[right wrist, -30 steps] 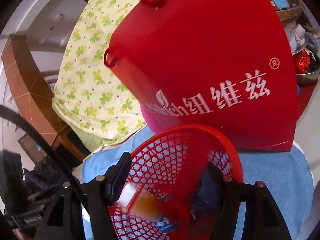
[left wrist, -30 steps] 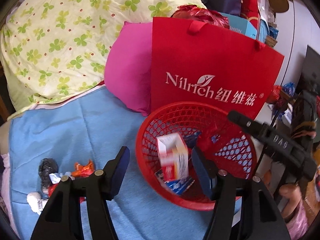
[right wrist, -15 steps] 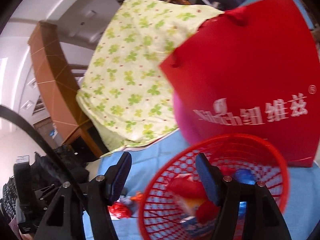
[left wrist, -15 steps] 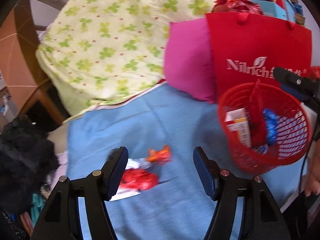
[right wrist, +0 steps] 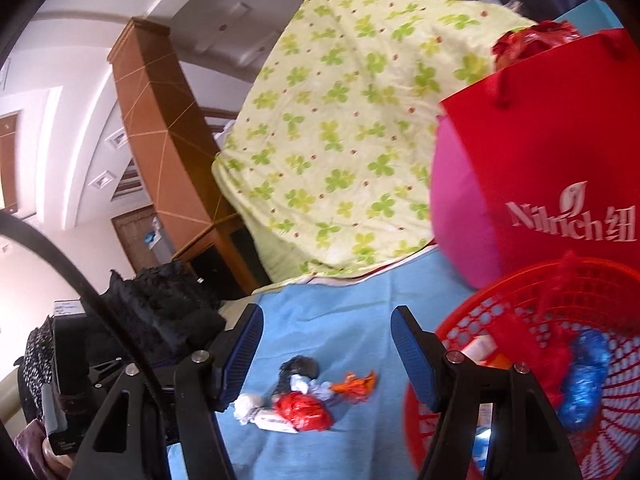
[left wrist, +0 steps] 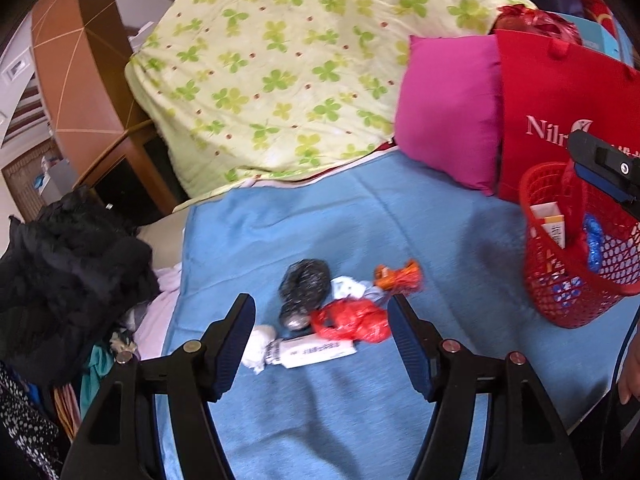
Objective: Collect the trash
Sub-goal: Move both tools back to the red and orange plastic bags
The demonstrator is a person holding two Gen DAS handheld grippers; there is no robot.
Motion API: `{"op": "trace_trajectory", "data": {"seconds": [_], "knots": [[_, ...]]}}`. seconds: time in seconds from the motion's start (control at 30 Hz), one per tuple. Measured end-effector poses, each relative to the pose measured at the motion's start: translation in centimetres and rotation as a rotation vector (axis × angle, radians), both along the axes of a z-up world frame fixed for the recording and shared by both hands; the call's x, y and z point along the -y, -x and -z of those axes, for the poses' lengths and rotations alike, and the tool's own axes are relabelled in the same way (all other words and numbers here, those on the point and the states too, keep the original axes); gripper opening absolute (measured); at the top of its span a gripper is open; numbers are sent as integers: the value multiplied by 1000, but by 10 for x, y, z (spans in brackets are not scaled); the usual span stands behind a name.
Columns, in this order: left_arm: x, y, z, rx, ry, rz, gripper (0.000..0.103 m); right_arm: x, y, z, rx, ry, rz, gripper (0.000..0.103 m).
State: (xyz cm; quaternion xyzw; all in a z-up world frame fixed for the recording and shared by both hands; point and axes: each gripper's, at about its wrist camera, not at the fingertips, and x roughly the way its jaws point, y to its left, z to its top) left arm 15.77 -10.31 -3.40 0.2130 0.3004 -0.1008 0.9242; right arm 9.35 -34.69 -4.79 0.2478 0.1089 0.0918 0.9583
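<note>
Jaws of left gripper point(left wrist: 321, 322) and right gripper point(right wrist: 327, 335) wide open, nothing held. Red mesh plastic basket point(left wrist: 541, 280) partly filled; crumpled wrapper pile point(left wrist: 336, 312) left mid-bed on blue blanket point(left wrist: 400, 216).

The left black two-finger gripper with blue ribbed pads point(left wrist: 321, 338) hangs with its jaws spread wide, nothing between them, its fingers point(left wrist: 236, 336) pointing forward and down. The right black two-finger gripper with blue ribbed pads point(right wrist: 327, 350) is likewise spread wide and holds nothing. In the left wrist view, part of the right gripper's black body shows at the right edge.
</note>
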Motion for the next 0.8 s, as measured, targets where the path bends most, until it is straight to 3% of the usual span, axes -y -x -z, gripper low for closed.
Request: {"op": "trace_trajectory", "data": {"seconds": [0.2,0.37,0.5,0.8], "knots": [[-44,-16,20,-55,5,-88,70,-27,-25,12,-80,-10,-90,71],[-92,-33,47,-124,1,-185,70,-50,-59,34,-234,-13,-179,71],[-116,-44,67,-212,48,-223,70,-64,-83,56,-353,-6,-204,71],[-92,-60,84,-336,181,-154,70,-67,-152,114,-598,-114,-181,71]]}}
